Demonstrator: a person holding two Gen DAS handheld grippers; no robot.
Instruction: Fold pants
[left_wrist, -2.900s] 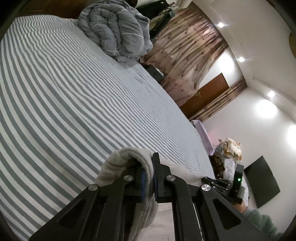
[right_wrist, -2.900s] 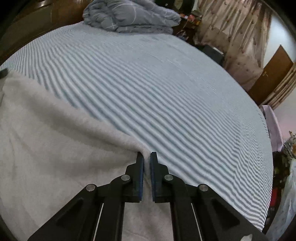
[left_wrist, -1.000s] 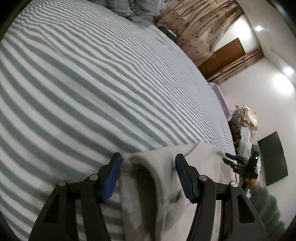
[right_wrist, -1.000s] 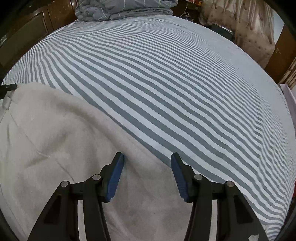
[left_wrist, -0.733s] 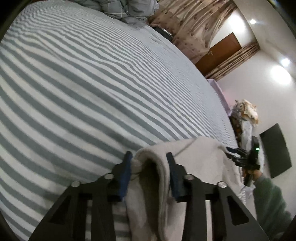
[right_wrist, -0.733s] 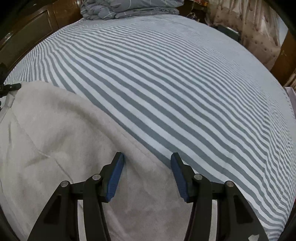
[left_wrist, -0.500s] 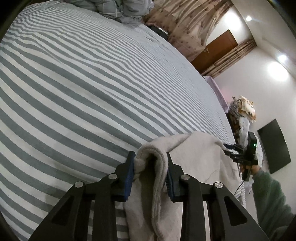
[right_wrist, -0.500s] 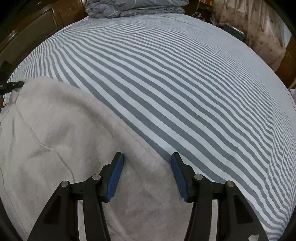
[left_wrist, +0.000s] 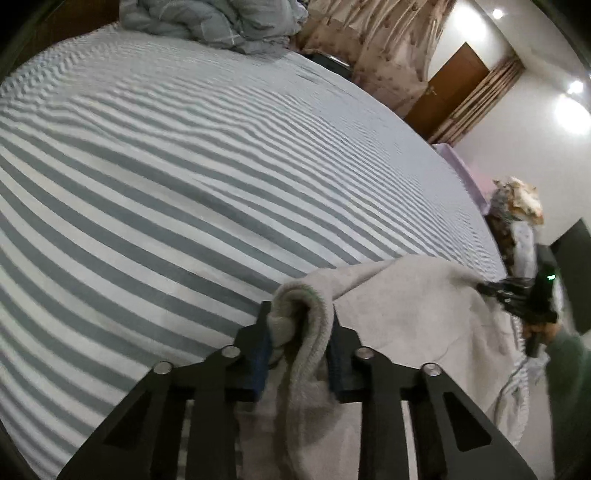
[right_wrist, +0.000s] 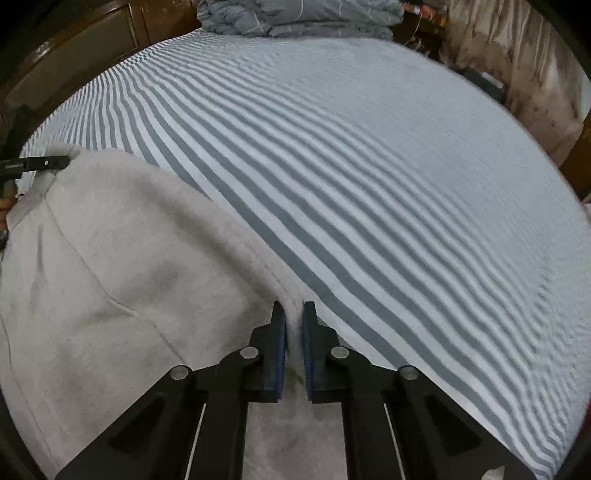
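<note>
Left wrist view: left gripper (left_wrist: 297, 341) is closing, its jaws pressing a thick rolled edge of the pants (left_wrist: 406, 317). Right gripper (right_wrist: 294, 336) is clamped on a thin fold of the same edge. The pants, pale grey fleece, lie at the near side of the striped bed (right_wrist: 369, 166), their far edge stretched between both tools.

Risk, as judged: the thin fold could slip from the right pads if pulled sideways, and the bulky left bunch may shed layers, skewing the fold.

Long axis appears to run across the bed, from one gripper to the other; which end is the waist cannot be told.
</note>
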